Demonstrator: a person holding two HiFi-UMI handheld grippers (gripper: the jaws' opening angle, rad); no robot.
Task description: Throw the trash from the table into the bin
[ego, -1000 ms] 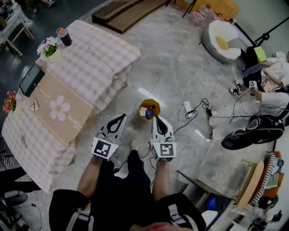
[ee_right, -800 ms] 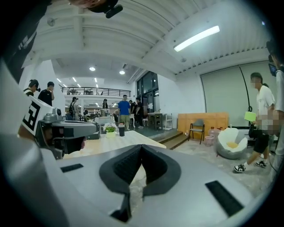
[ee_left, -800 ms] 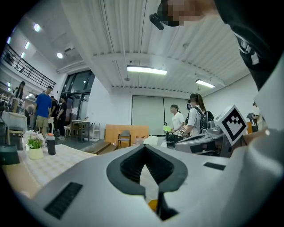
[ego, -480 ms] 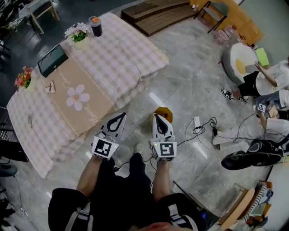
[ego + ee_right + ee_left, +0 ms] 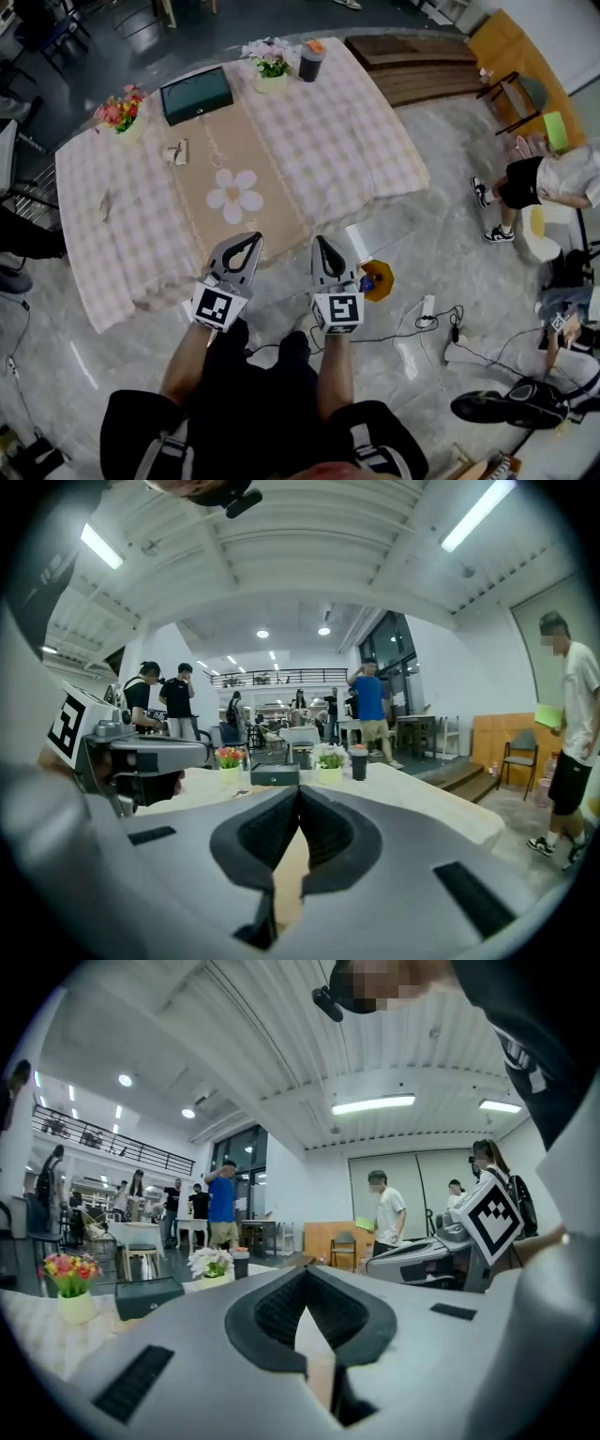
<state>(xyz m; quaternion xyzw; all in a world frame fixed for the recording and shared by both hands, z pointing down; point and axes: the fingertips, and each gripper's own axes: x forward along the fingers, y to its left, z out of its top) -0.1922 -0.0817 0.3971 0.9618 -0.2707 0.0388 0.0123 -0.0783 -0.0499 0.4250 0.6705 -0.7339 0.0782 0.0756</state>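
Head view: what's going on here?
A person stands at the table with a gripper in each hand. The left gripper and right gripper are both shut and hold nothing. Two small scraps, a crumpled wrapper and another bit, lie on the checked cloth. The orange bin sits on the floor just right of the right gripper, with some trash in it. Nothing is being picked up at this moment.

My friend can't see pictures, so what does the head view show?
The left hand-held gripper and right hand-held gripper, both shut and empty, point at a cloth-covered table. An orange bin stands beside the right one.
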